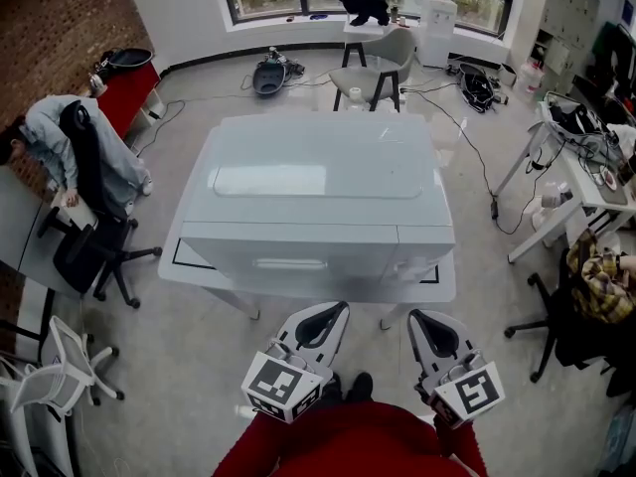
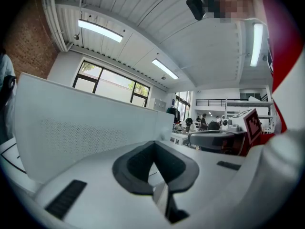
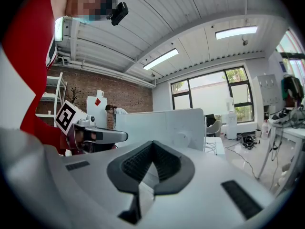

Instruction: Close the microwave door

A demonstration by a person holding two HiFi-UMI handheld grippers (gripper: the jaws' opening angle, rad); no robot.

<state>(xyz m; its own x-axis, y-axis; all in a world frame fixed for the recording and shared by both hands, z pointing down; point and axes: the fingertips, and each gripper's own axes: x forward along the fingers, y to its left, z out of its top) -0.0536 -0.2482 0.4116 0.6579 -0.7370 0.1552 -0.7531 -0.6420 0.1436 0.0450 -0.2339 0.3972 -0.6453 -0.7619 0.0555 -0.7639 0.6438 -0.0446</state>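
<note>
As the boxy pale-grey microwave (image 1: 318, 182) shows its flat front door (image 1: 288, 251) flush, I judge it done; left hand-held gripper (image 1: 336, 309) and right hand-held gripper (image 1: 417, 316) clenched, empty.

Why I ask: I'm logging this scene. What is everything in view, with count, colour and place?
microwave: one, white, centre, on the table; door looks shut
table: one, white, under the microwave
office chair: one, black, left, holding a seated person in grey
mesh chair: one, white, lower left
shell chair: one, grey, behind the table by the window
cabinet: one, red, upper left
desk: one, white, right, cluttered
left gripper: one, white with dark pads, shut, empty, just short of the table
right gripper: one, same colours, shut, empty, beside it
</note>
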